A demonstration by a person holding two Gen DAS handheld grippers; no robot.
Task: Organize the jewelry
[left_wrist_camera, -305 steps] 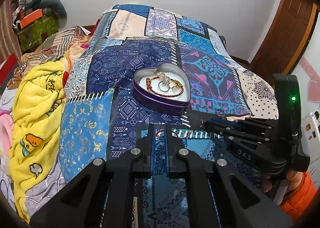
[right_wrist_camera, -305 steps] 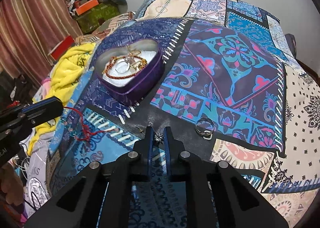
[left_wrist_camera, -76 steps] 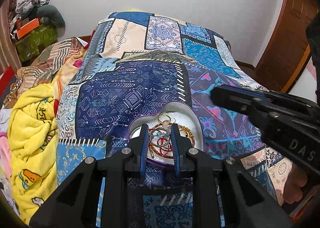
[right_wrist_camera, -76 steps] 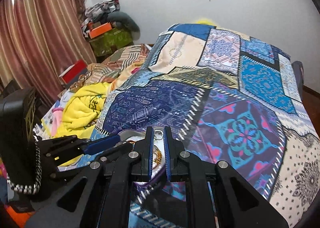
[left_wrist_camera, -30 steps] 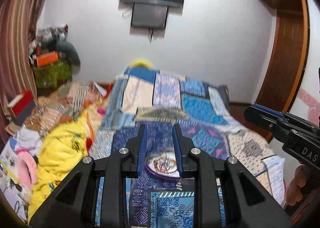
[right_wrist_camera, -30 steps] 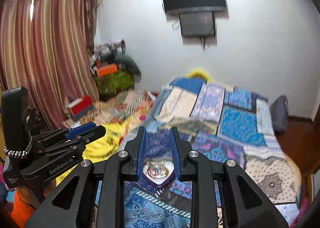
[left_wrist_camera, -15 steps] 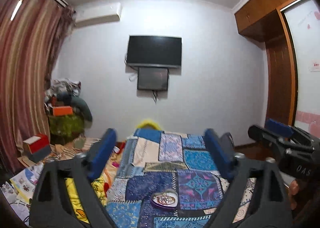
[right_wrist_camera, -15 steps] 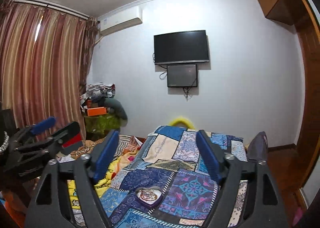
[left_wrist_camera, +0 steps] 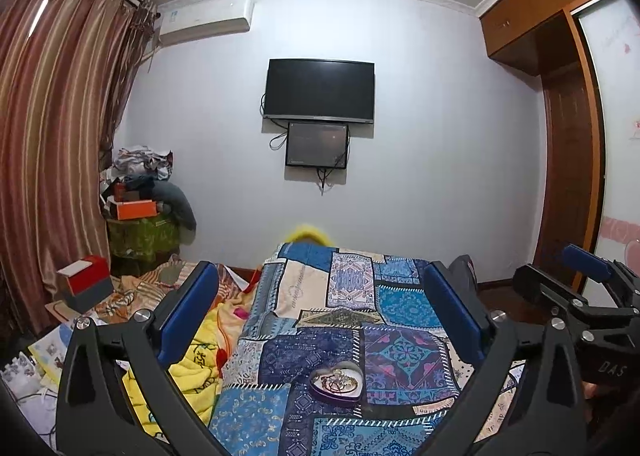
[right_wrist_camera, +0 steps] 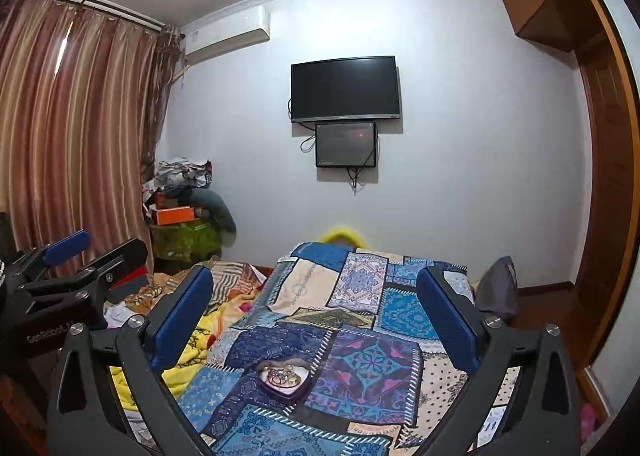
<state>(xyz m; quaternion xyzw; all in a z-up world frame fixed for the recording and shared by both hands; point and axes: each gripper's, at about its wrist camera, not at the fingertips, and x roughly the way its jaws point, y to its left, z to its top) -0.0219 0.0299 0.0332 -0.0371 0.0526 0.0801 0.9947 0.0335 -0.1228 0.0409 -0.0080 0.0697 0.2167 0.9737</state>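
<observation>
A purple heart-shaped tin [left_wrist_camera: 337, 383] [right_wrist_camera: 284, 377] with a tangle of bracelets and rings inside sits on the patchwork bedspread [left_wrist_camera: 360, 340] [right_wrist_camera: 360, 340], far below both cameras. My left gripper [left_wrist_camera: 320, 304] is raised high above the bed, open wide and empty; the tin shows between its blue pads [left_wrist_camera: 188, 312]. My right gripper [right_wrist_camera: 312, 304] is held just as high, open wide, nothing in it. Each gripper also appears at the edge of the other's view: the right gripper [left_wrist_camera: 580, 296] and the left gripper [right_wrist_camera: 76, 264], both open.
A yellow blanket [left_wrist_camera: 192, 372] lies left of the bed with striped cloths and papers on the floor. A red and grey box [left_wrist_camera: 84, 284] and a cluttered green-covered stand [left_wrist_camera: 140, 232] sit by the curtains. A wall TV [left_wrist_camera: 320, 90] hangs ahead; a wooden wardrobe [left_wrist_camera: 568, 176] stands right.
Both grippers have pulled up and back from the tin, which now looks small and distant. Their jaws, nearly shut 2.5 s ago, have spread wide. Little differs from half a second ago.
</observation>
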